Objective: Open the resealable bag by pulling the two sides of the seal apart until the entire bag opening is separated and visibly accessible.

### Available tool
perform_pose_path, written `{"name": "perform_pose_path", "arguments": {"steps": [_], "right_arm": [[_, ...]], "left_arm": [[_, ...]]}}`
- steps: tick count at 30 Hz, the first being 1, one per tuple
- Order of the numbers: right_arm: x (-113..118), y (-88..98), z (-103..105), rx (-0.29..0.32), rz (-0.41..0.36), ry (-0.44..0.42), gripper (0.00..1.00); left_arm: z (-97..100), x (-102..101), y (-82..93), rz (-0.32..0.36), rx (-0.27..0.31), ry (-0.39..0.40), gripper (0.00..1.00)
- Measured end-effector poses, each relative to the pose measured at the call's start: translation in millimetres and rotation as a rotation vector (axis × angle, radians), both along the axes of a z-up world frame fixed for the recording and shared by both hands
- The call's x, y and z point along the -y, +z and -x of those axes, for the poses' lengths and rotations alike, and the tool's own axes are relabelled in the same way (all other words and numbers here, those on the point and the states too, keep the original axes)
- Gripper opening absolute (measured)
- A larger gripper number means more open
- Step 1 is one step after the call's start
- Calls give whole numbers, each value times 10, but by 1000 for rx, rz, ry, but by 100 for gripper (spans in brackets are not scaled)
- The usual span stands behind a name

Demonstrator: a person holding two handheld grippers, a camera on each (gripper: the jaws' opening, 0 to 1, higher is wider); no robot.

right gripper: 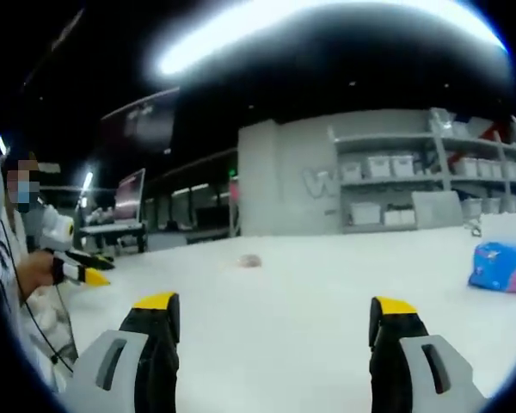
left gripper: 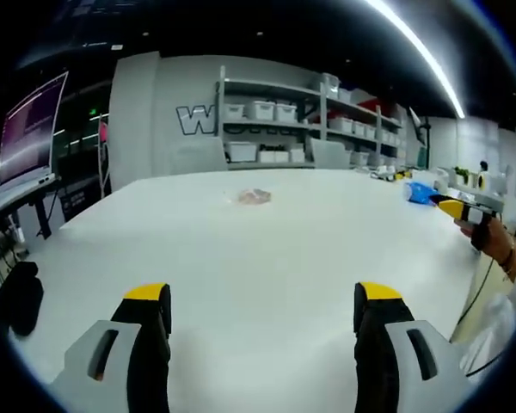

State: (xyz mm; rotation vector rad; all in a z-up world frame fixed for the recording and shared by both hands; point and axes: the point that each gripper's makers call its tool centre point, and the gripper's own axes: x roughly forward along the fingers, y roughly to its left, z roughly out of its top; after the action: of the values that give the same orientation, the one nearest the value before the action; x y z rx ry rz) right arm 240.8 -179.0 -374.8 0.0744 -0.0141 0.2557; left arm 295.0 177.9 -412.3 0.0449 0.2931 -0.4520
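Observation:
A small clear resealable bag (left gripper: pixel 254 197) with something pinkish inside lies flat on the white table (left gripper: pixel 267 249), far ahead of my left gripper (left gripper: pixel 262 297). That gripper hangs over the near part of the table, open, with nothing between its yellow-tipped jaws. In the right gripper view the same bag (right gripper: pixel 250 261) sits small and distant, well beyond my right gripper (right gripper: pixel 275 303), which is open and holds nothing. A hand carries the right gripper (left gripper: pixel 458 208) at the table's right side. The left gripper (right gripper: pixel 82 267) comes in from the left in the right gripper view.
A blue packet (right gripper: pixel 497 267) lies on the table to the right, also seen as a blue packet (left gripper: pixel 421 193) near the far edge. A black object (left gripper: pixel 17 297) sits off the table's left side. Shelves with white bins (left gripper: pixel 267 112) line the back wall; a monitor (left gripper: pixel 30 129) stands at left.

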Motion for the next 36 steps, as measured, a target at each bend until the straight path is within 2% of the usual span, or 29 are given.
{"name": "perform_pose_path", "arguments": {"steps": [9,14,18,27,36], "right_arm": [[-60,-46,19,6,-5,15,92],[-36,-53,-5,2,-50,23,92],[-49,-55,-12,1,-42,27,92],[-78,-43,-36,3,-57,49,92],[-101,-29,-31,12,-67,61,92]], "left_arm": [[-27,22,-47,-5,-20,17,87],[-64,81,-65,-3,-26,14,87],[-93,115,-91,-7,-38,11,86],[-89,127,-5,-5,-22,16,86],[-86,131,-37,-9,-33,13,86]]}}
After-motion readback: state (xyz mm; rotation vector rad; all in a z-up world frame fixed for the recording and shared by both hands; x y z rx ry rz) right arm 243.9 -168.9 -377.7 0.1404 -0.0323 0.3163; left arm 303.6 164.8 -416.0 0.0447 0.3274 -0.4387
